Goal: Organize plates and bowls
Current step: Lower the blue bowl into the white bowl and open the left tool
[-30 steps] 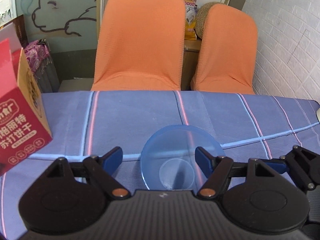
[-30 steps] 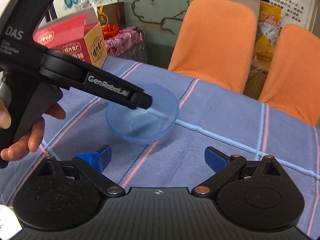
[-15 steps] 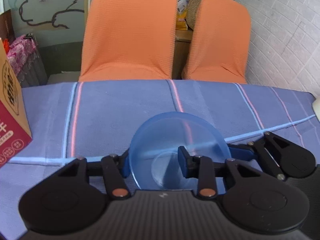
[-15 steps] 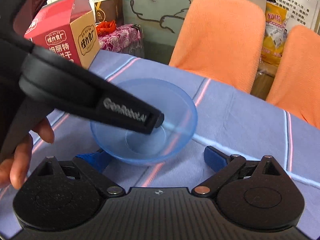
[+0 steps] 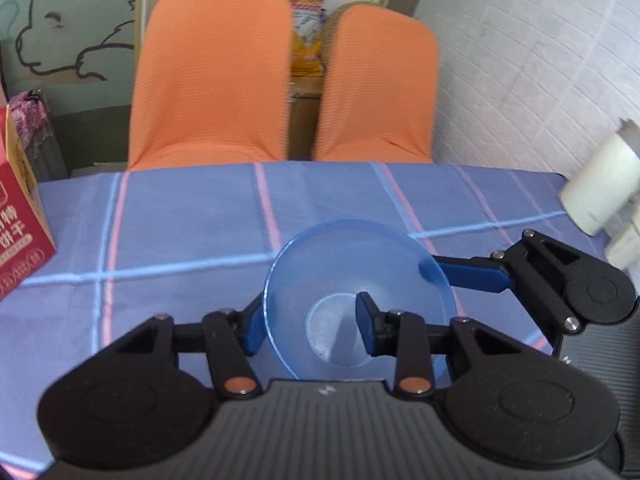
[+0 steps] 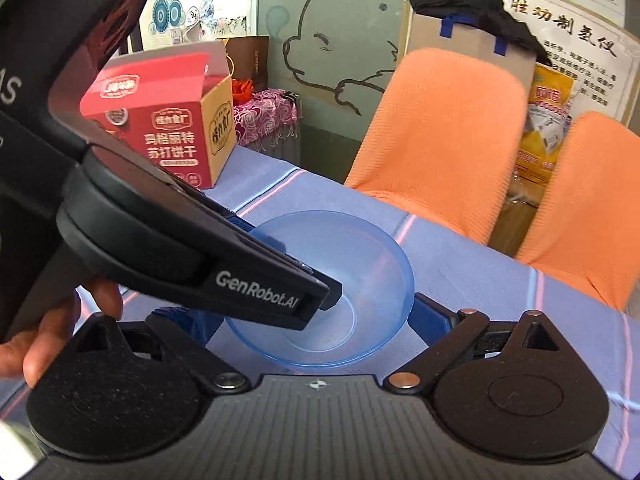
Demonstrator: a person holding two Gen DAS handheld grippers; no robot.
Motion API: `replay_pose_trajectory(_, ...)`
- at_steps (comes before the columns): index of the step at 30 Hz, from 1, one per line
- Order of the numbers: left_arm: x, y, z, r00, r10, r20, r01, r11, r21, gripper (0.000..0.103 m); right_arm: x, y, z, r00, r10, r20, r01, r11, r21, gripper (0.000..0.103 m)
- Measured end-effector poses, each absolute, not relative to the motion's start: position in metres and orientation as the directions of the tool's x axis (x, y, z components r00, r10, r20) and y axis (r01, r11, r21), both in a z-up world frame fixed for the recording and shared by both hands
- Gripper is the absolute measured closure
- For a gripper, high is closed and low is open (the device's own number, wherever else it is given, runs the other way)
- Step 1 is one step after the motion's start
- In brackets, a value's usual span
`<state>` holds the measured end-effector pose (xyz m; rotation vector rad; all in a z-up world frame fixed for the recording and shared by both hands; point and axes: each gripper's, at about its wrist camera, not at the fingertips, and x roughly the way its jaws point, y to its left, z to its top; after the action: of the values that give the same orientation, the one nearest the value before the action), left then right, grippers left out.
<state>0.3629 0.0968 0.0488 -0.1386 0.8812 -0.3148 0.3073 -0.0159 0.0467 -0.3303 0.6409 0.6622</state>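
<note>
The left gripper (image 5: 308,326) pinches the near wall of the thin, translucent blue bowl (image 5: 360,276), seemingly light, slippery plastic, while the right gripper (image 6: 316,322) straddles it, spread wide.

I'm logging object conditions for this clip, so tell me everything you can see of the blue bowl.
The blue bowl is translucent, plastic-looking, round, with a thin rim, sloping walls and a flat circular base; it appears empty. It sits upright, slightly tilted, over the striped blue tablecloth; whether it rests on it is unclear. The left claw grips its near wall, one finger inside and one outside. The right claw brackets it, open, one fingertip at the rim.
</note>
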Motion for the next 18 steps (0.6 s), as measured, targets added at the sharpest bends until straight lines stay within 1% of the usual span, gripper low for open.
replay_pose_trajectory(4,0.32,0.051,0.058,0.561,-0.391,-0.73,0.28,0.919,-0.277,0.069,0.272,-0.053,0.064,0.627,0.439,-0.644,-0.639,0.762,-0.103,0.018)
replay_pose_trajectory(8,0.284,0.002,0.053,0.492,-0.47,-0.733,0.36,0.876,-0.321,0.068,0.226,-0.098,0.073,0.648,0.386,-0.656,-0.593,0.796,-0.118,0.016)
replay_pose_trajectory(11,0.26,-0.031,0.049,0.452,-0.504,-0.736,0.402,0.852,-0.337,0.068,0.192,-0.128,0.074,0.667,0.347,-0.659,-0.555,0.822,-0.128,0.016)
replay_pose_trajectory(16,0.225,-0.066,0.046,0.437,-0.517,-0.736,0.456,0.833,-0.315,0.067,0.161,-0.16,0.067,0.691,0.301,-0.658,-0.499,0.856,-0.133,0.015)
replay_pose_trajectory(18,0.217,-0.077,0.043,0.435,-0.505,-0.745,0.466,0.834,-0.294,0.067,0.153,-0.17,0.06,0.695,0.288,-0.658,-0.484,0.865,-0.133,0.015)
